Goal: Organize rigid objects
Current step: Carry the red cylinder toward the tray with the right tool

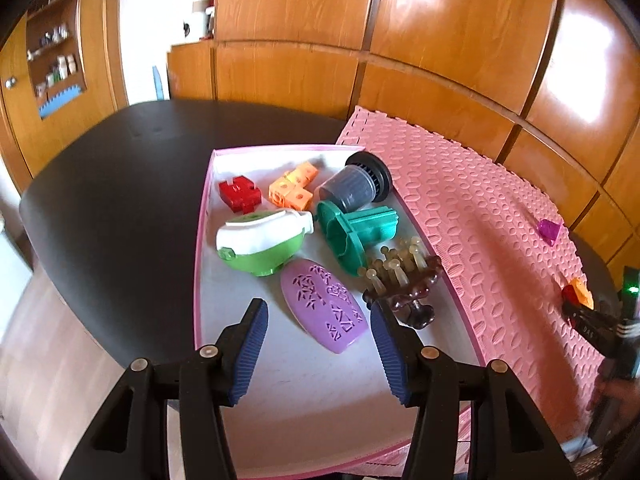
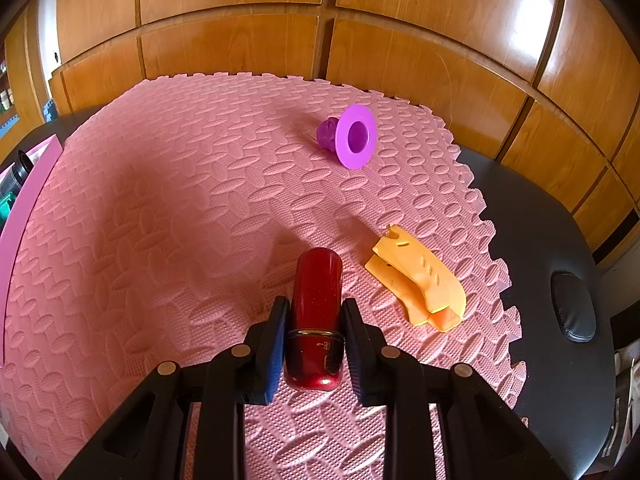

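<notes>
The dark worktop (image 1: 120, 184) carries a pink foam mat (image 2: 180, 220) and, just beside it, a pink-rimmed tray (image 1: 198, 264) already holding sorted pieces. The right claw (image 2: 314, 332) is clenched on a red glittery cylinder (image 2: 318, 280) lying on the mat; I'd lift it straight before swinging trayward. The left claw (image 1: 318, 348) hangs released and empty above the tray's purple oval (image 1: 324, 312), and should keep clear.
</notes>
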Demonstrator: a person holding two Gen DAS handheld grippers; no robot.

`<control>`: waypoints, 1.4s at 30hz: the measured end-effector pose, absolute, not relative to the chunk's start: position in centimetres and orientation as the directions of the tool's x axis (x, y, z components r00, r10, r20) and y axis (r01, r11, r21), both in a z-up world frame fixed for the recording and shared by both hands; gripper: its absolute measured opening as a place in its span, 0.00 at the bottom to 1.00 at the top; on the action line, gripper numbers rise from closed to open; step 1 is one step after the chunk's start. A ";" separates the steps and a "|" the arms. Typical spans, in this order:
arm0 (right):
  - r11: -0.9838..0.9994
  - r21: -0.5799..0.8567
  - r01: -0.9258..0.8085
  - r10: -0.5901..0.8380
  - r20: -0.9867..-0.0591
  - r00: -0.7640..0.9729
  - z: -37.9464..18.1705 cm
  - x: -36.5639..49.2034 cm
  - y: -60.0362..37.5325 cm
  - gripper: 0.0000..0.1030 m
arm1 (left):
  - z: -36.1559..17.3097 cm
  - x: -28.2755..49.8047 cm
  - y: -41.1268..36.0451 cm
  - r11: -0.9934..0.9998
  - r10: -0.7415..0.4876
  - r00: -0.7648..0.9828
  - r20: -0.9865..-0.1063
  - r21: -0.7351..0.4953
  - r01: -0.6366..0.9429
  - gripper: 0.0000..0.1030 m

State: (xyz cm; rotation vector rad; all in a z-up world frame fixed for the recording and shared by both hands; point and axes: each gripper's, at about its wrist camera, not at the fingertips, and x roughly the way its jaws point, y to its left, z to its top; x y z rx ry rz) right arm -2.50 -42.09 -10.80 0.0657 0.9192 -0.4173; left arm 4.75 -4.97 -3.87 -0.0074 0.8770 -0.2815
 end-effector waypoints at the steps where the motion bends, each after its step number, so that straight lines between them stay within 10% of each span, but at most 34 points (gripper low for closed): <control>1: 0.918 -0.121 0.377 -0.322 -0.783 0.533 -10.8 -2.5 -42.1 0.25 | -3.8 4.7 -5.0 0.963 -0.244 0.609 -0.754 -0.116 0.242 0.53; 42: 0.939 0.029 0.344 -0.175 -0.820 0.545 -10.6 -2.8 -41.0 0.25 | -3.1 3.9 -4.0 0.967 -0.230 0.642 -0.732 -0.095 0.238 0.53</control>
